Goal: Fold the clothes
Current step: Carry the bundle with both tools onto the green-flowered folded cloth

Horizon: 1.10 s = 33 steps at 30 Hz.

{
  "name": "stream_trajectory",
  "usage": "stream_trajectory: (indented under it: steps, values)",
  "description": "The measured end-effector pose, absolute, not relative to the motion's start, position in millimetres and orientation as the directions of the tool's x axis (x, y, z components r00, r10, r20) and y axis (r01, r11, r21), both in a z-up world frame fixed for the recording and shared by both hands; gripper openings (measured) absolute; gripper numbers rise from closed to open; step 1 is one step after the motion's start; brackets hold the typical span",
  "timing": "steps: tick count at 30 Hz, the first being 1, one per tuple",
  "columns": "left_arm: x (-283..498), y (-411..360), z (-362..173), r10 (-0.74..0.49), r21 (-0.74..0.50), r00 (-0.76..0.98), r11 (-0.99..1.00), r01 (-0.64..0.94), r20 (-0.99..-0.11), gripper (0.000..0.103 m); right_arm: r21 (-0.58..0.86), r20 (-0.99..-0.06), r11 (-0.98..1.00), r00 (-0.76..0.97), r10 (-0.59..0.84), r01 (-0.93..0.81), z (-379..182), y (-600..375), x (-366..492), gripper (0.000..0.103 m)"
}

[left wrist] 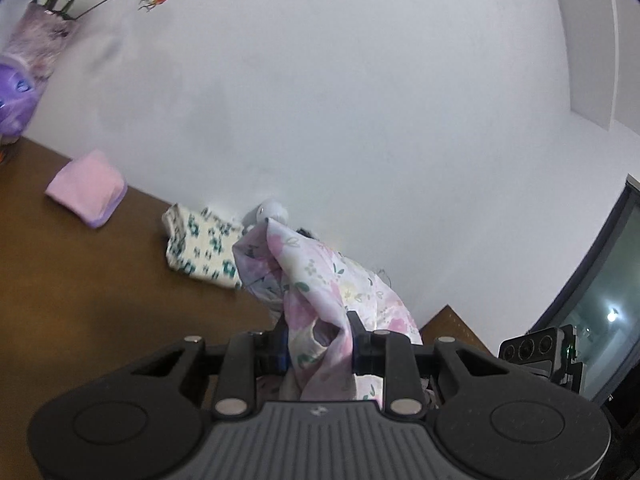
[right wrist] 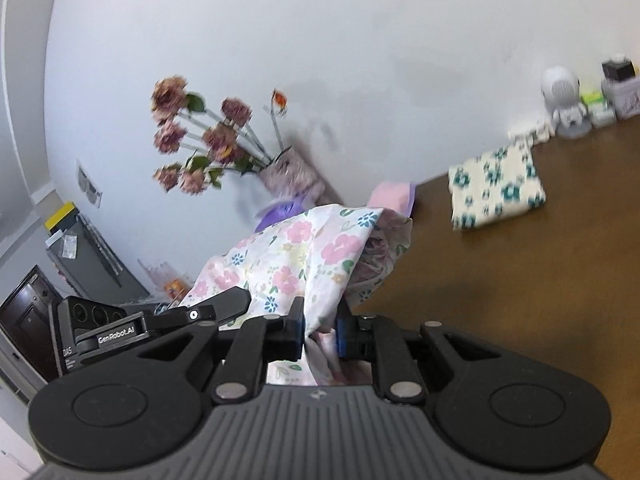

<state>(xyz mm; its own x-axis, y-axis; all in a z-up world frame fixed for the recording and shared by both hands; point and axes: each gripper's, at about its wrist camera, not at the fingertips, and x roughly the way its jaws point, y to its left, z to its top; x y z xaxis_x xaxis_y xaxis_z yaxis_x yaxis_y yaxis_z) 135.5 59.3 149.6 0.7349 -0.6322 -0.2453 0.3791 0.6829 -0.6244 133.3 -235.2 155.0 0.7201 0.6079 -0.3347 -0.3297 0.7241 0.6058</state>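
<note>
1. The left gripper (left wrist: 320, 350) was clamped on a bunch of the floral cloth (left wrist: 320, 288); its jaws stood close together with fabric pinched between them.
2. The right gripper (right wrist: 320, 338) was likewise clamped on the same cloth (right wrist: 296, 256), its blue pads (right wrist: 341, 336) pressed against a gathered fold.
3. The cloth hung in the air between the two grippers, above the brown table (left wrist: 100, 300), bunched rather than spread. Whether its lower part touched the table could not be told.
4. To do this step well, I judged the grippers should draw apart until the held edge ran taut and level, so the cloth hung flat before being laid down.
5. Both grips held thick wads, not clean corners. That looked risky: a fold made from such holds would likely come out crooked, so a shake or a regrip nearer the corners seemed wise.
6. The thin fabric would probably slip if the pinch eased, so the clamps needed to be firm through the spread.
7. Farther back on the table lay a folded cream cloth with teal flowers (left wrist: 204, 248) and a folded pink cloth (left wrist: 86, 188), well apart from each other. They suggested two pieces done, with the floral one in hand.
8. The bare table in front of those piles looked the best place to lay it, clear of the vase of flowers (right wrist: 288, 172) by the wall.
</note>
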Motion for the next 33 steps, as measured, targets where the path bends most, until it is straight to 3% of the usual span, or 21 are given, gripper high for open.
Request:
stream_trajectory:
  steps: [13,22,33]
  values:
    - [304,25,156,-0.585,-0.643,0.767,0.699,0.311,-0.265,0.025,0.624,-0.31,0.728,0.766,0.564,-0.284,155,-294,292,0.014]
    - [419,13,90,-0.579,-0.694,0.751,0.681,0.233,-0.316,0.025,0.664,-0.368,0.726,0.766,0.527,-0.18,92,-330,403,0.014]
    - [476,19,29,-0.562,-0.734,0.747,0.663,0.149,-0.356,0.026,0.701,-0.402,0.701,0.741,0.537,-0.128,22,-342,472,0.014]
